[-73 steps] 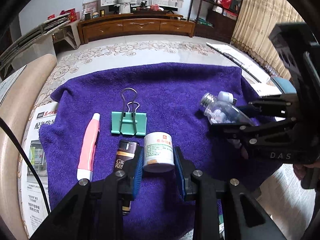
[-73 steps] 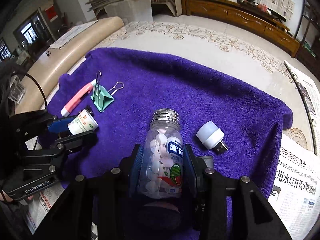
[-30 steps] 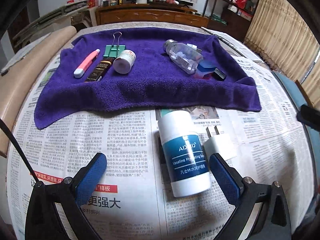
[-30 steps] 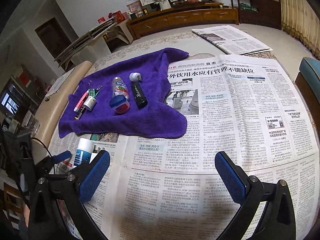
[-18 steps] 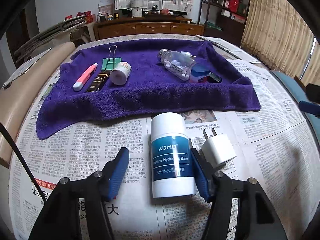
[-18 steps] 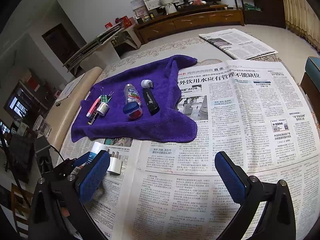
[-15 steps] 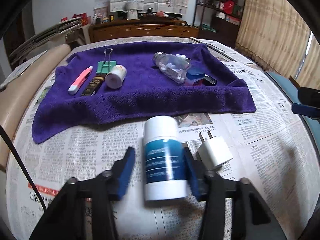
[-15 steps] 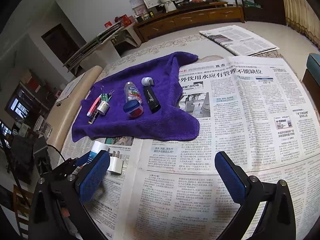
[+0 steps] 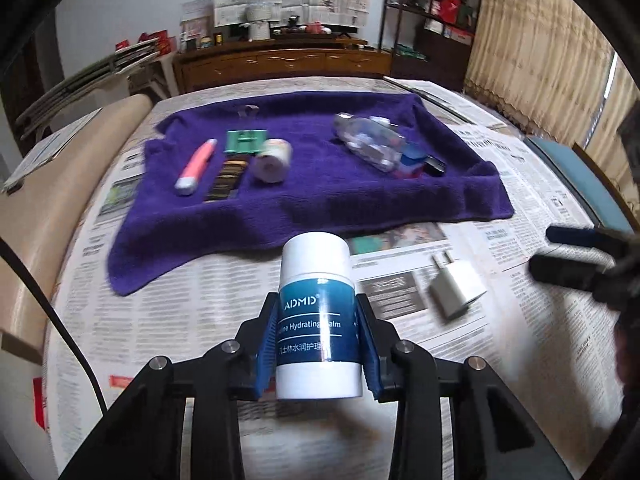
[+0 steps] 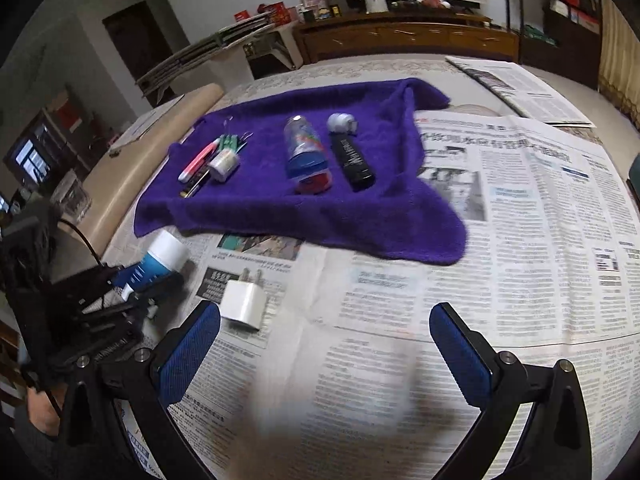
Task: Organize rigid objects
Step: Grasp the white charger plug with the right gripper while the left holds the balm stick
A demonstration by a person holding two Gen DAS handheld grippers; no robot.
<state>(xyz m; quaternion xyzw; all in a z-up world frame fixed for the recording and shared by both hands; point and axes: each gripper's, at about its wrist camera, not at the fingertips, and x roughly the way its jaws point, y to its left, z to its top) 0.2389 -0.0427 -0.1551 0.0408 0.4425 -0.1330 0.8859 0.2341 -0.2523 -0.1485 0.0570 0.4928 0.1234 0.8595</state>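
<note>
My left gripper (image 9: 319,344) is shut on a white and blue balm bottle (image 9: 317,312), held over the newspaper in front of the purple towel (image 9: 304,200); the bottle also shows in the right wrist view (image 10: 160,262). A white charger plug (image 9: 456,286) lies on the newspaper to its right, and in the right wrist view (image 10: 243,304) just ahead of my left finger. My right gripper (image 10: 324,350) is open and empty above the newspaper. On the towel (image 10: 360,220) lie a pink pen (image 9: 196,166), a green binder clip (image 9: 245,141), a small white jar (image 9: 273,160), a clear pill bottle (image 9: 370,145) and a black tube (image 10: 352,158).
Newspaper (image 10: 520,240) covers the table around the towel. A beige cushioned edge (image 9: 52,184) runs along the left. A wooden sideboard (image 9: 280,66) and shelves stand at the back. A teal seat (image 9: 576,176) sits beyond the table's right edge.
My left gripper closed on the balm bottle and lifted it off the newspaper. My right gripper stayed open and moved down and left toward the charger plug.
</note>
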